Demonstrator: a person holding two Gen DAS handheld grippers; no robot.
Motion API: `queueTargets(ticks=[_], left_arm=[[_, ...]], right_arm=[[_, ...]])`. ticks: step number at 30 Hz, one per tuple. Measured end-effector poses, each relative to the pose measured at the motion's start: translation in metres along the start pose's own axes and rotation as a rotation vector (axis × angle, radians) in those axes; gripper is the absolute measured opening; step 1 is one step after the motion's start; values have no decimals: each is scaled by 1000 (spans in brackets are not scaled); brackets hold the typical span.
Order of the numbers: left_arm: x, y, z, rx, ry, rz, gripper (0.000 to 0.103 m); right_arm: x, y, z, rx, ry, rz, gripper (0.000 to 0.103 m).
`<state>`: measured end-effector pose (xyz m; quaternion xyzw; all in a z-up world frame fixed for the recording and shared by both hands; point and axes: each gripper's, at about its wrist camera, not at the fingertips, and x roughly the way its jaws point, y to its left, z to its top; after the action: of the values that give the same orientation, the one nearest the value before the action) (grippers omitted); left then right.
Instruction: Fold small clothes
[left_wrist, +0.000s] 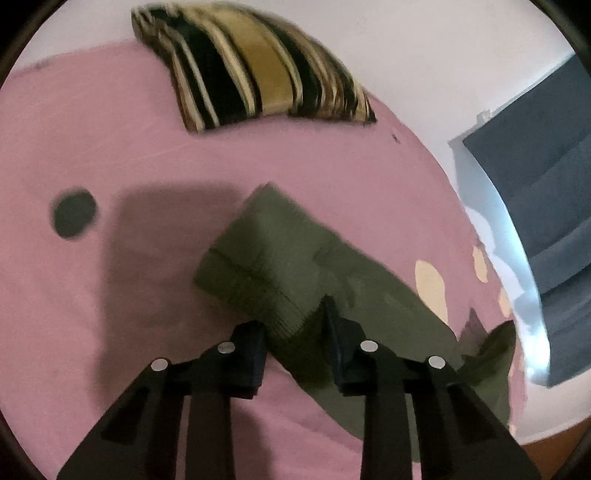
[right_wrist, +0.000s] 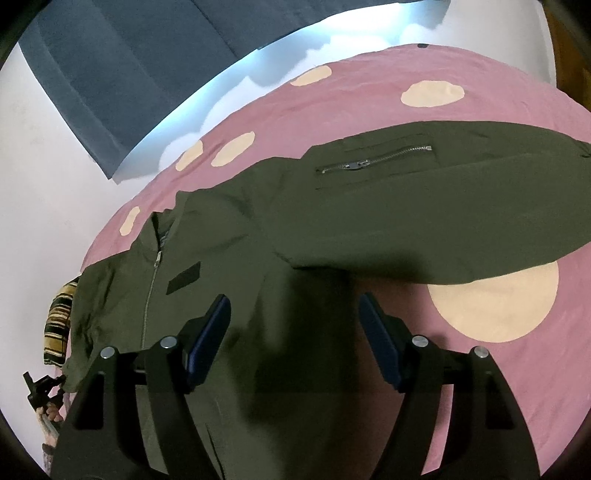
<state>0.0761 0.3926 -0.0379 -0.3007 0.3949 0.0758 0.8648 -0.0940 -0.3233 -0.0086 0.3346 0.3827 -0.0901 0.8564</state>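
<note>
The left gripper (left_wrist: 295, 325) has its jaws drawn close on the ribbed cuff (left_wrist: 255, 280) of an olive-green jacket's sleeve, and the pads appear to pinch the knit, though motion blur leaves the contact a little uncertain. From the cuff the sleeve runs toward four o'clock across a pink bedsheet (left_wrist: 110, 147). A dark round spot (left_wrist: 73, 213) marks the sheet at nine o'clock, and a folded black-and-tan striped cloth (left_wrist: 255, 77) lies well apart at twelve o'clock. The right gripper (right_wrist: 295, 325) hangs released, jaws wide, above the olive-green jacket (right_wrist: 295, 206), gripping nothing. The jacket lies flat, front up, its front zipper (right_wrist: 149, 295) at nine o'clock and the other sleeve, with a zipped pocket (right_wrist: 376, 158), stretching toward two o'clock. Cream circles (right_wrist: 495, 302) dot the sheet, the largest at three o'clock.
</note>
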Motion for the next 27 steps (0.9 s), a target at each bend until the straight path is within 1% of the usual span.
queueTargets(ticks=[2, 4, 5, 6, 7, 8, 11, 12, 14, 16, 18, 19, 20, 21, 22, 23, 24, 26, 27], left_arm=[[-17, -5, 6, 32, -81, 42, 27], [-42, -4, 13, 54, -192, 86, 27], [-51, -1, 16, 57, -233, 97, 27], [-56, 2, 21, 58, -248, 80, 27], [-54, 4, 25, 60, -237, 65, 27], [-49, 2, 26, 62, -229, 75, 27], [-23, -5, 34, 97, -215, 137, 26], [-11, -5, 40, 97, -217, 147, 26], [-5, -3, 41, 106, -212, 150, 27], [9, -1, 41, 122, -190, 174, 27], [10, 5, 37, 126, -182, 180, 31], [10, 8, 36, 129, -178, 176, 32], [7, 16, 33, 133, -166, 163, 36], [5, 19, 32, 133, -158, 162, 43], [3, 24, 31, 133, -149, 163, 47], [1, 29, 29, 130, -140, 161, 54], [-2, 37, 27, 121, -130, 150, 58], [-5, 48, 22, 102, -111, 130, 63], [-6, 53, 20, 93, -99, 115, 63]], right_arm=[[-2, 0, 0, -4, -7, -4, 72], [-2, -1, 1, -10, -7, -9, 72], [-2, -2, 1, -10, -6, -11, 72], [0, -2, 1, -10, -4, -12, 72], [2, -3, 1, -10, 3, -12, 72], [4, -5, 1, -9, 8, -13, 72], [9, -7, 0, -2, 26, -13, 72], [9, -8, 0, 2, 28, -12, 72], [7, -11, -2, 13, 30, -11, 72], [1, -17, -2, 22, 28, -17, 72], [-6, -24, -1, 35, 19, -19, 73], [-9, -29, -1, 45, 14, -20, 73], [-12, -36, 0, 61, 11, -19, 74], [-14, -43, 1, 75, 10, -17, 75], [-18, -53, 3, 98, 5, -16, 75], [-21, -62, 5, 123, -2, -18, 75], [-24, -70, 7, 146, -10, -16, 75], [-35, -94, 11, 220, -38, 4, 75], [-39, -101, 13, 244, -49, 7, 76]])
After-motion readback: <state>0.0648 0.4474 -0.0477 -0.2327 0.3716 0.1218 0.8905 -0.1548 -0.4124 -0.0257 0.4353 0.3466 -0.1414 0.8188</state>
